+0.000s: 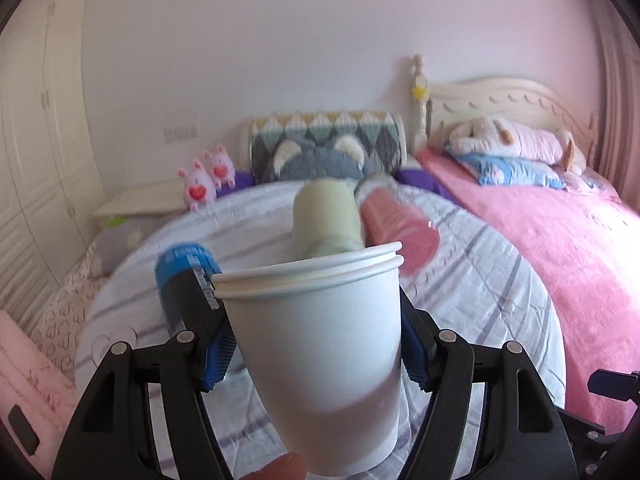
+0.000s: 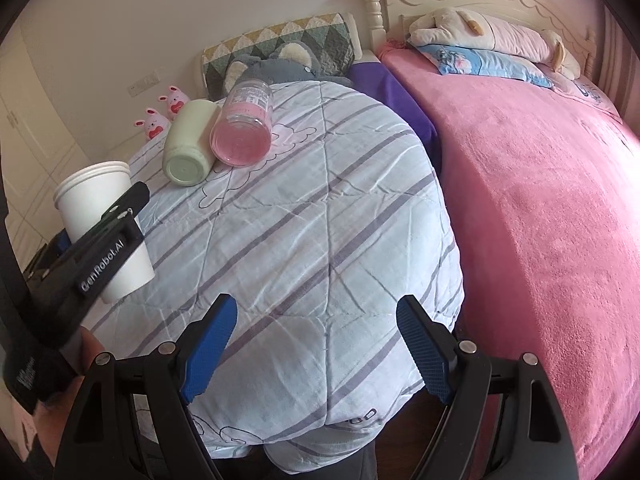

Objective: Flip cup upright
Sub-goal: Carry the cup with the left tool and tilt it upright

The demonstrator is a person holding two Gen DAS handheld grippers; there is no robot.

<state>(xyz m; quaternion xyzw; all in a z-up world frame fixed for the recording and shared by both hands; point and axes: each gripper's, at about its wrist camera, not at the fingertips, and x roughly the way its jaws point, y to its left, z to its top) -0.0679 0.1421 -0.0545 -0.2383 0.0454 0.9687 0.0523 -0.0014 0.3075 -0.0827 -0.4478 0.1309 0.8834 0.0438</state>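
Observation:
A white paper cup is held upright, rim up, between the blue pads of my left gripper, which is shut on it above the striped quilt. In the right wrist view the same cup shows at the left, slightly tilted, with the left gripper's black finger across it. My right gripper is open and empty above the near end of the quilt. A pale green cup and a pink transparent cup lie on their sides at the far part of the quilt.
The striped quilt covers a small bed. A pink blanket covers the bed to the right, with pillows and a plush dog at its head. Plush toys and a patterned cushion sit at the far end. Wardrobe doors stand left.

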